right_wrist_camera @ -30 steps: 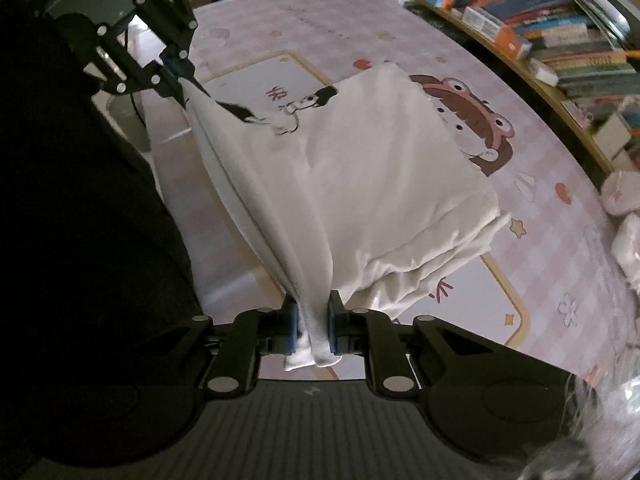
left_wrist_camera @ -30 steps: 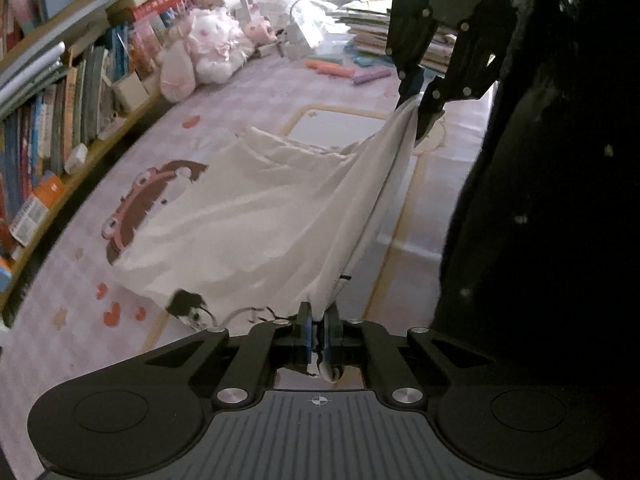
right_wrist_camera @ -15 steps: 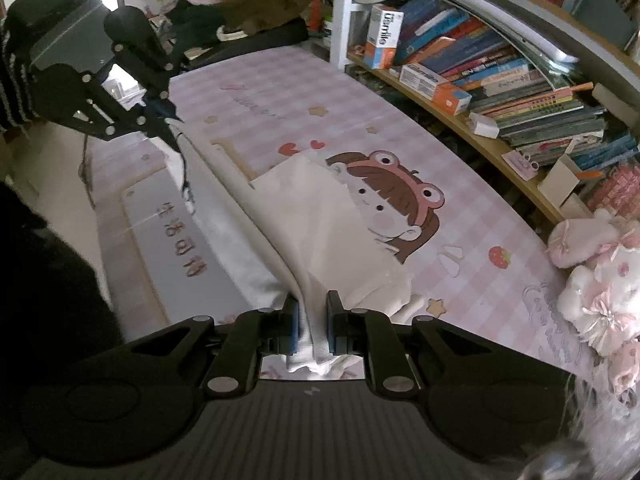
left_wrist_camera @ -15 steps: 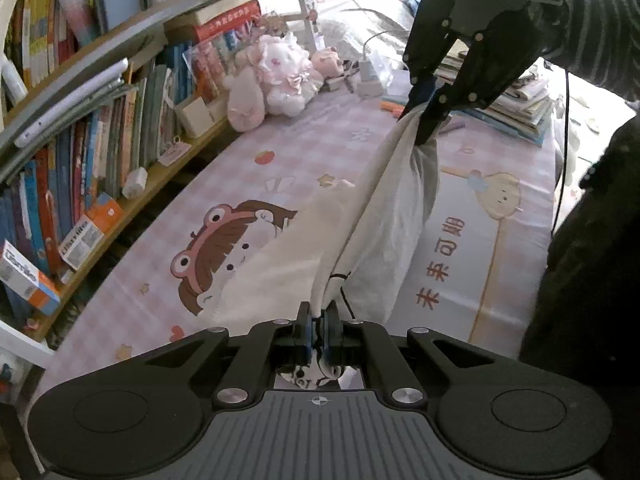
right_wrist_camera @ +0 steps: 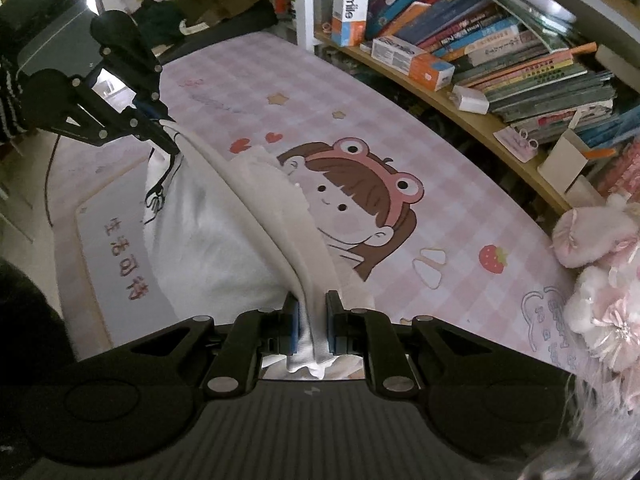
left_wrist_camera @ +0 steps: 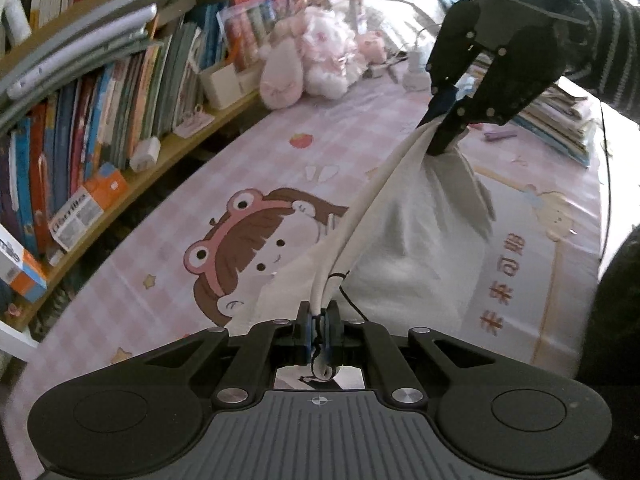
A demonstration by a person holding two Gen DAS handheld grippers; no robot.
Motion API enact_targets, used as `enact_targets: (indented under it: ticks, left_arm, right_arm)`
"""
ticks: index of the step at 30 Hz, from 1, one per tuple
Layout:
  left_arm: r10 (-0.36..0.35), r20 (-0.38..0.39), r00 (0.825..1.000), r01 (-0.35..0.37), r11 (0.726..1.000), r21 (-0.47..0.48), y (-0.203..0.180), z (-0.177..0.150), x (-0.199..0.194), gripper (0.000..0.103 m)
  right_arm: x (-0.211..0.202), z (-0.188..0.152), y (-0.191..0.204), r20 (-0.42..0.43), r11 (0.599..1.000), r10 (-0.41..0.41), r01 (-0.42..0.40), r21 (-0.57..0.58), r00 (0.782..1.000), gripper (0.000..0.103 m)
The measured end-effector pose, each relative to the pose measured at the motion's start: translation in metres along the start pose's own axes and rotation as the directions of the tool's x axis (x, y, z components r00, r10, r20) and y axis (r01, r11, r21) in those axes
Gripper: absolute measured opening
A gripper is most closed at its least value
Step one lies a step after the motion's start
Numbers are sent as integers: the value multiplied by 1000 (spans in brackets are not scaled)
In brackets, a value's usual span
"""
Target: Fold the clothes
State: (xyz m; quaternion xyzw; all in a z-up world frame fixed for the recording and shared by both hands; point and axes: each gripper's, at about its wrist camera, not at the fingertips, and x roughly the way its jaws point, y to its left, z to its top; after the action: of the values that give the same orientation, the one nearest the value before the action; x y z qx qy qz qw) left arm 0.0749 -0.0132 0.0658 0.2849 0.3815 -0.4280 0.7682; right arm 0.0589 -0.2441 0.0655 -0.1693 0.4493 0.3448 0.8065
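A white garment [left_wrist_camera: 404, 240] with a small black print hangs stretched between my two grippers above the pink checked table cover [left_wrist_camera: 168, 288]. My left gripper [left_wrist_camera: 318, 326] is shut on one end of its folded edge. My right gripper [right_wrist_camera: 312, 320] is shut on the other end. The right gripper shows in the left wrist view [left_wrist_camera: 446, 128], and the left gripper shows in the right wrist view [right_wrist_camera: 166, 136]. The garment [right_wrist_camera: 208, 240] sags down onto the table between them, its lower part resting on the cover.
A bookshelf [left_wrist_camera: 80, 128] full of books runs along the table's far side. Pink plush toys [left_wrist_camera: 316, 64] sit at one end, also in the right wrist view [right_wrist_camera: 600, 272]. A stack of books [left_wrist_camera: 556, 120] lies beyond the right gripper. A cartoon girl print [right_wrist_camera: 352, 200] marks the cover.
Both grippers have lifted the garment's edge and carried it toward the bookshelf side. The cloth, spread flat a second ago, now hangs bunched in a taut band between them.
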Motion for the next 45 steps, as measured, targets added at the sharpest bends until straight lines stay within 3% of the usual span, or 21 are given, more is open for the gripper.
enact_targets:
  ticks: [9,12,14,17,20,22,25,28,29,32,37,38,40,42,44,45]
  left_arm:
    - [19,-74,997,-24,998,-58,32,3,61,17]
    - [56,-116,992,-65,995,-76,40,-2,81,30]
    - [70,-115,991,-83,990,-111,49,-8,84,46]
    - [73,-65,995,-83,982,-169,61,-19,72,47]
    - [99,-1,995,-96,962,-256,73,-34,53,45]
    - [128,62,990,-96,925,-368,79,-49,38,41]
    - [154,182,971,-28,833,-553,84,-74,21,41]
    - [182,280,943,64,725,-686,82,-96,12,41]
    - [185,298,937,87,701,-708,78,-101,13,41]
    - [176,319,931,126,665,-736,66,-107,21,41]
    - [151,320,935,156,636,-756,63,-102,39,41]
    - [146,319,936,161,630,-759,65,-100,43,41]
    - [142,321,936,170,616,-769,65,-102,49,40]
    - [134,340,931,197,600,-776,66,-100,52,9]
    - [141,390,910,241,586,-774,61,-96,42,6]
    - [152,445,883,287,575,-766,57,-97,33,6]
  right_arm:
    - [53,2,-38,-70,998,3,2,67,998,12]
    - [78,0,-50,-86,993,9,1,118,996,14]
    - [88,-3,-59,-75,985,15,-2,171,997,18]
    - [92,-13,-77,-28,953,50,-40,301,998,22]
    - [89,-35,-100,78,855,81,-110,508,994,22]
    - [82,-53,-111,149,764,37,-124,633,988,23]
    - [65,-82,-118,219,599,-103,-115,792,970,22]
    - [45,-103,-109,312,479,-156,-205,853,937,22]
    - [38,-105,-101,332,469,-162,-223,854,929,22]
    - [22,-102,-71,349,511,-159,-226,830,923,22]
    - [31,-98,-33,269,519,-188,-137,844,945,23]
    - [36,-99,-31,258,505,-195,-129,854,946,23]
    - [49,-104,-33,252,457,-210,-133,880,945,11]
    - [58,-113,-39,272,374,-213,-179,910,938,4]
    - [63,-124,-44,293,290,-207,-228,929,933,3]
    - [65,-127,-45,295,271,-205,-235,933,933,3]
